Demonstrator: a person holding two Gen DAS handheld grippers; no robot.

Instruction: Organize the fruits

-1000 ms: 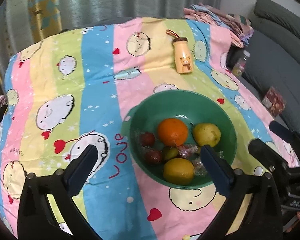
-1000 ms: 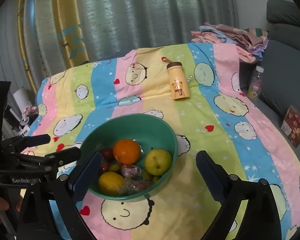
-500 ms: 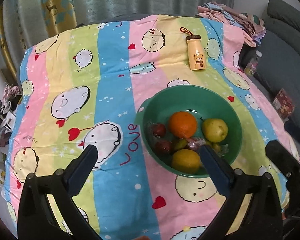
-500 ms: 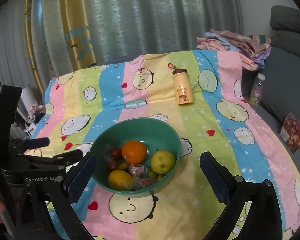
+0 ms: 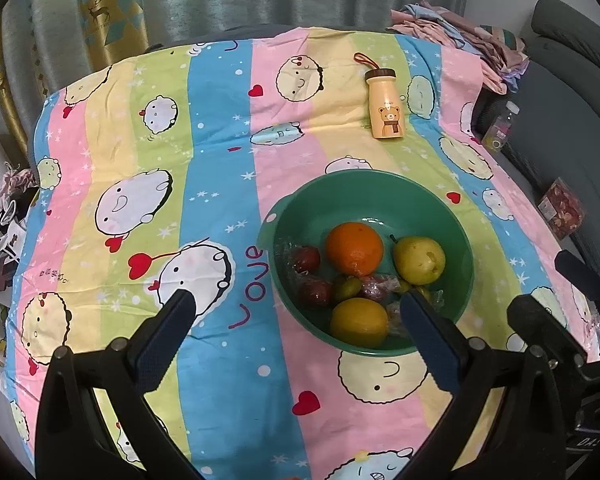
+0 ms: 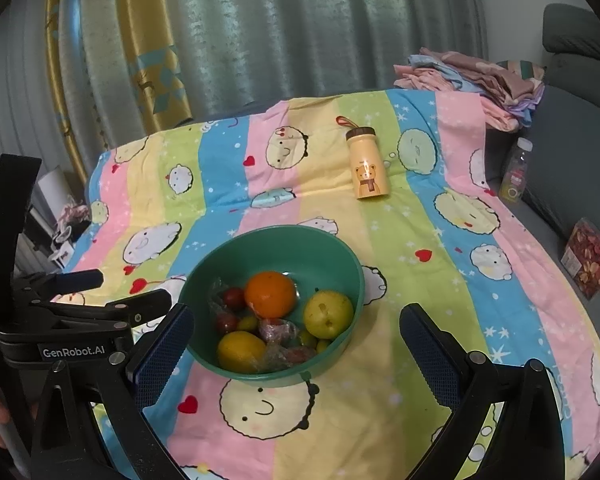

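Left wrist view looks down on a striped cartoon cloth (image 5: 220,184) spread over the surface, with a green bowl (image 5: 380,192) sitting toward the near right part of it. In the bowl lie an orange (image 5: 354,249) in the middle, a yellow-green pear (image 5: 419,260) to its right, a yellow citrus fruit (image 5: 359,322) at the near rim, two small red fruits (image 5: 306,258) on the left side, and some wrapped pieces between them. A cream bear bottle (image 5: 386,108) stands toward the far right edge, well apart from the bowl.

The left tool (image 5: 298,312) hangs above the near edge of the cloth with its jaws spread wide and nothing between them; its right finger overlaps the bowl's near rim in the picture. The right tool (image 6: 296,334), likewise wide open and empty, is poised over the bowl from the near side, with the left one visible just beside it at the left.

All the fruit appears to sit in the bowl, so by my reading the sorting has either not begun or is already finished; these views alone cannot settle which. If fruit is to come out, the next move calls for lowering one tool over a single exposed piece, the orange or pear being easiest, and closing gently without catching the wrappers.
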